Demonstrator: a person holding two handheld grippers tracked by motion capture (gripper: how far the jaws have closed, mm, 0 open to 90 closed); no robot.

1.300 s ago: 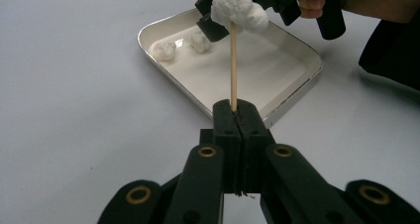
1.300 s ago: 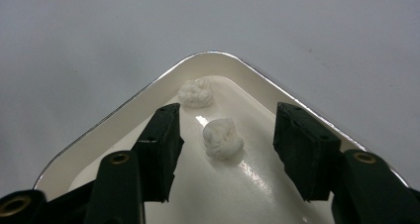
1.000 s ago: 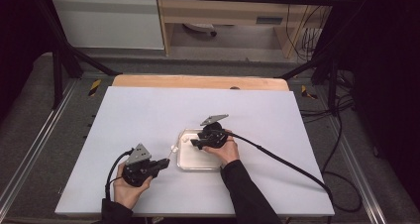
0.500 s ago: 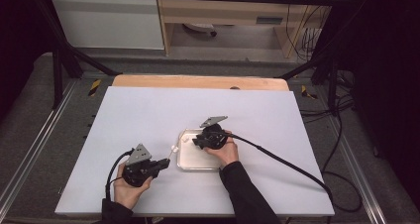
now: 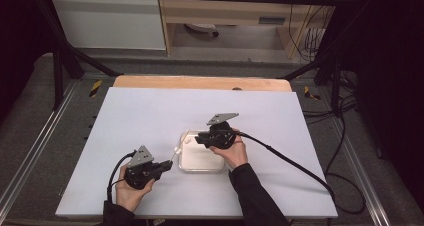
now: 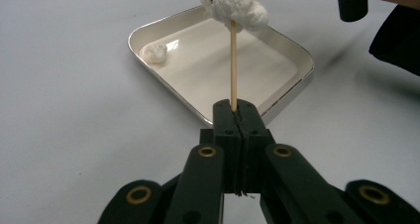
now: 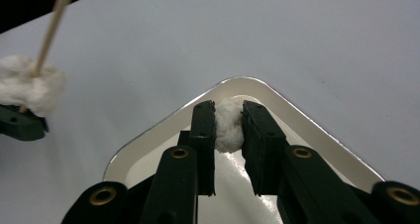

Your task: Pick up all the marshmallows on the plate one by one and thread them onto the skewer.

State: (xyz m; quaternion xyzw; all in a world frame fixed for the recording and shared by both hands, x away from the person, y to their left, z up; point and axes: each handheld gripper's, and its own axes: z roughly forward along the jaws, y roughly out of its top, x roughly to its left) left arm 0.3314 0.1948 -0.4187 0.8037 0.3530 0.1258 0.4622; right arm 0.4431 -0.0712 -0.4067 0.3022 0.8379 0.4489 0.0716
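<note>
**Cotton on a stick, cotton in the jaws**

The left gripper [image 6: 236,116] is fully closed on a thin wooden stick [image 6: 233,65]. The stick stands straight up out of the jaw tips, and a lump of white cotton [image 6: 236,6] sits on its far end. In the high view this gripper [image 5: 165,165] lies at about 7 o'clock from the tray [image 5: 186,162], near the front edge of the table [image 5: 150,116], and the stick points from it toward 1 o'clock, with its cotton end just at the tray's left rim.

The right gripper [image 7: 229,122] holds a small cotton ball [image 7: 228,127] between its pads — the jaws have just been closing, and now they press on the ball from both sides, only as far apart as the ball is wide. The ball is above the tray's corner, which shows under the jaws in the right gripper view. From above, the right gripper [image 5: 199,139] is over the tray's far edge, at about 12 o'clock.

One more cotton ball [image 6: 153,52] lies inside the tray, in its corner — it touches no gripper.
</note>
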